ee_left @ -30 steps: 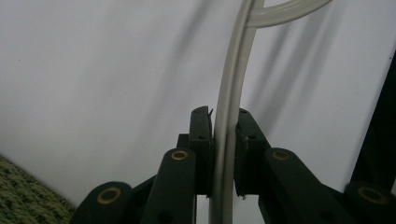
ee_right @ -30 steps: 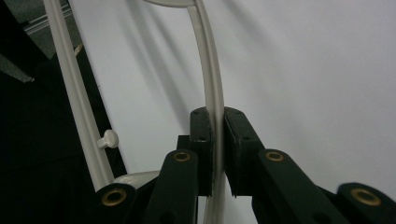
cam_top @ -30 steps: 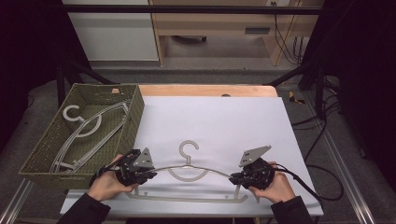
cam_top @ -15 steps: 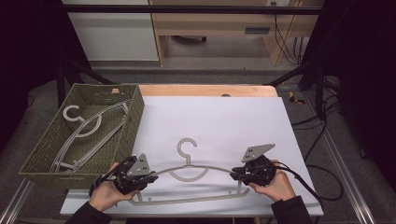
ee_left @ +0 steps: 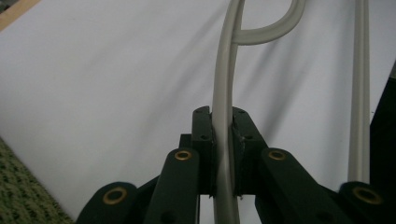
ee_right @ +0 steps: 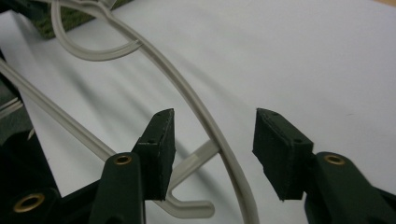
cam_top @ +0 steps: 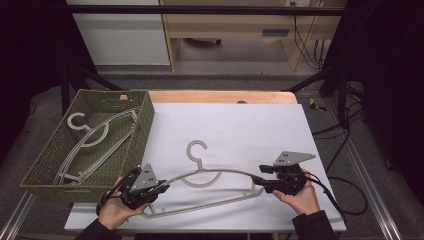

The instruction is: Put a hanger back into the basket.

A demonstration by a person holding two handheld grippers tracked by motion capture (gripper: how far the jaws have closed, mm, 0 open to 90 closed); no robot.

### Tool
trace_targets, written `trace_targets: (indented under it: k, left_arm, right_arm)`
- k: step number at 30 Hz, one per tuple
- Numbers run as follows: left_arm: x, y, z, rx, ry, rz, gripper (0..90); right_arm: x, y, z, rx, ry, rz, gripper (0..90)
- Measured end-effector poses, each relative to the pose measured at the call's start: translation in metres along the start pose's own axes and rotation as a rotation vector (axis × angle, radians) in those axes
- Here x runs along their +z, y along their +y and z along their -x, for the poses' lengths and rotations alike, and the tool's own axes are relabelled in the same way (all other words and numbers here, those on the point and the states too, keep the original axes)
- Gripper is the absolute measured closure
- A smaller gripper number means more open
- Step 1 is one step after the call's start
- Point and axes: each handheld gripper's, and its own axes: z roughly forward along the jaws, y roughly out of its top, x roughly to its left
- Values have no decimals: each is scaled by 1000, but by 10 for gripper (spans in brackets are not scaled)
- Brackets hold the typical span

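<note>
A pale grey plastic hanger [cam_top: 227, 171] lies across the near part of the white table top [cam_top: 250, 125], hook pointing away from me. My left gripper [cam_top: 164, 188] is shut on its left arm; in the left gripper view the pads clamp the grey arm [ee_left: 224, 93] between them. My right gripper [cam_top: 261, 179] sits at the hanger's right end. Its jaws have just been opening. In the right gripper view the hanger's arm [ee_right: 187, 93] runs through the gap of the right gripper [ee_right: 215, 135], and neither pad touches it.
A green woven basket [cam_top: 142, 125] stands at the left of the table with more grey hangers [cam_top: 95, 135] inside. A wooden strip [cam_top: 220, 96] borders the table's far edge. Cables [cam_top: 345, 195] trail off the right side.
The right gripper's jaws have opened off the hanger's right arm. The left gripper stays clamped on the left arm. Both hands have hardly moved.
</note>
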Motion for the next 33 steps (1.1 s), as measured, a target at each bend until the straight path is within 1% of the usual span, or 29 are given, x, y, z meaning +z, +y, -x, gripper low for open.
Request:
trace_targets:
  k: [1, 3, 4, 5, 6, 8, 9, 10, 12, 14, 17, 20, 21, 28, 31, 33]
  left_arm:
    - [-1, 0, -1, -13, 1, 3, 816]
    - [-2, -1, -2, -29, 17, 7, 816]
    - [-2, -1, -3, -34, 25, 12, 815]
    - [-3, -1, -4, -48, 32, 14, 816]
    - [-4, -1, -4, -52, 41, 17, 816]
    - [-6, -1, -5, -70, 57, 32, 816]
    - [-7, -1, -6, -80, 64, 38, 816]
    - [-9, -1, -6, -79, 71, 44, 816]
    - [-13, -1, -7, -92, 86, 64, 816]
    - [-16, -1, -9, -101, 95, 78, 816]
    - [-24, 0, -11, -102, 118, 101, 816]
    - [-32, 0, -13, -122, 139, 143, 816]
    - [-35, 0, -14, -126, 143, 152, 816]
    - [-58, 1, -24, -155, 191, 216, 816]
    - [-69, 0, -32, -169, 224, 251, 816]
    - [-75, 0, -34, -188, 233, 257, 816]
  right_arm:
    - [-2, -1, 2, 8, -8, 18, 461]
    - [-8, -3, 6, 35, -29, 64, 401]
    - [-11, -3, 7, 46, -35, 87, 351]
    - [-13, -4, 8, 46, -44, 102, 324]
    - [-16, -4, 9, 58, -61, 128, 297]
    - [-20, -6, 12, 77, -75, 153, 257]
    - [-22, -7, 14, 92, -89, 171, 229]
    - [-24, -8, 15, 105, -102, 182, 197]
    - [-27, -9, 18, 126, -123, 207, 158]
    - [-30, -11, 20, 141, -133, 227, 134]
    - [-35, -12, 23, 154, -149, 258, 122]
    - [-39, -14, 26, 168, -166, 278, 110]
    - [-40, -14, 26, 181, -170, 289, 104]
    - [-47, -16, 30, 208, -195, 315, 74]
    - [-48, -17, 31, 203, -209, 321, 57]
    - [-49, -17, 31, 200, -213, 327, 55]
